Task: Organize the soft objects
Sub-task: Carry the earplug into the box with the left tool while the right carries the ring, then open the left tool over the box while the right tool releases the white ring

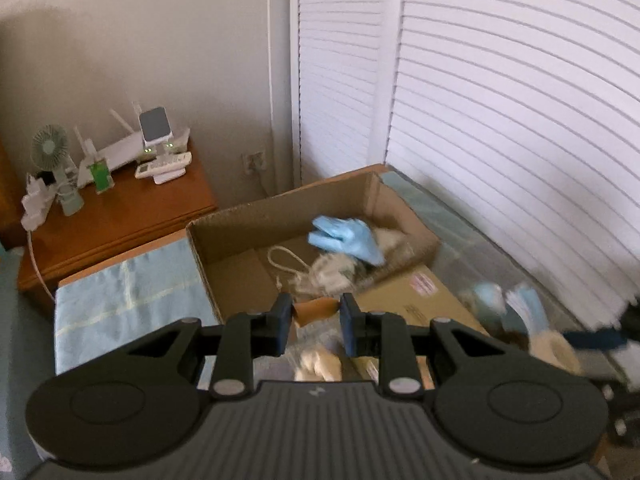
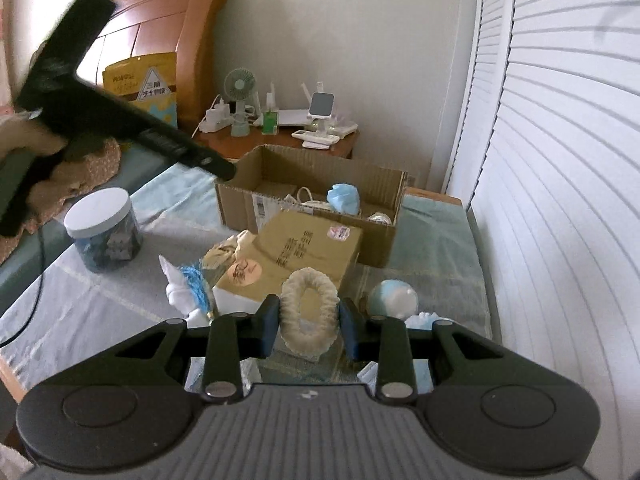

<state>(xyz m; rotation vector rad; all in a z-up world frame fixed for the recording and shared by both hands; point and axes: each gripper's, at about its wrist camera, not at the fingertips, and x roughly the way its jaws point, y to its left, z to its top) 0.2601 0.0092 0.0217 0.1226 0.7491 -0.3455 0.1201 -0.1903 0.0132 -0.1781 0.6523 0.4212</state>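
Observation:
An open cardboard box (image 1: 240, 236) (image 2: 380, 236) stands on the bed and holds a light blue soft toy (image 1: 346, 236) (image 2: 344, 198), a white cord and other pale soft items. My left gripper (image 1: 316, 314) is open and empty, held above the box's near edge. My right gripper (image 2: 308, 320) is open, its fingers on either side of a cream fluffy ring (image 2: 307, 312) that lies on the bed; touch is unclear. A pale blue and white round plush (image 2: 394, 298) lies right of the ring. A white and blue plush (image 2: 186, 288) lies left.
A closed brown carton (image 2: 296, 248) lies before the open box. A white-lidded jar (image 2: 104, 230) stands on the left of the bed. A wooden nightstand (image 1: 116, 220) with a fan and router stands behind. White louvred doors (image 2: 560, 160) line the right. The left gripper's body (image 2: 100, 120) crosses the upper left.

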